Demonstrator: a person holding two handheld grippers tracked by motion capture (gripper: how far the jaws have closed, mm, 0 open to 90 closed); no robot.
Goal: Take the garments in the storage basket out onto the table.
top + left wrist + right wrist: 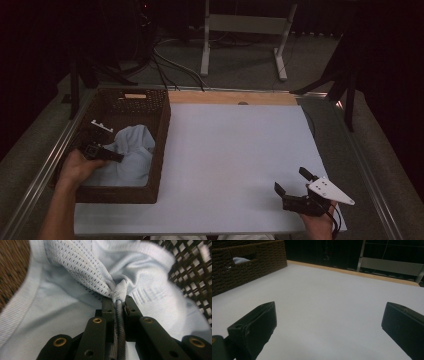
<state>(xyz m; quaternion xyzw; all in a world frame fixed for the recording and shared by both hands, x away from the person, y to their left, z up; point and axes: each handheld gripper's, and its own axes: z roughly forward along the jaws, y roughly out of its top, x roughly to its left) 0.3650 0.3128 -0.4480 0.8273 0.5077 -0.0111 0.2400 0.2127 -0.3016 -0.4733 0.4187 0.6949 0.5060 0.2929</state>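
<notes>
A pale blue garment [131, 152] lies crumpled inside a dark brown woven basket [162, 135] at the left of the white table. My left gripper [112, 156] reaches into the basket from the left. Seen along its jaws, the left gripper [117, 302] is shut on a pinched fold of the pale blue garment [140, 272], with mesh fabric bunched just above the pads. My right gripper [292, 181] rests near the table's front right corner, its jaws wide apart. In its own view the right gripper [328, 320] stands open over bare white table, nothing between its fingers.
The white table top [235, 150] stretches between basket and right gripper, with a wooden strip [232, 97] along its far edge. The basket [244, 265] shows at the upper left of the right gripper view. Table legs and cables lie on the floor beyond.
</notes>
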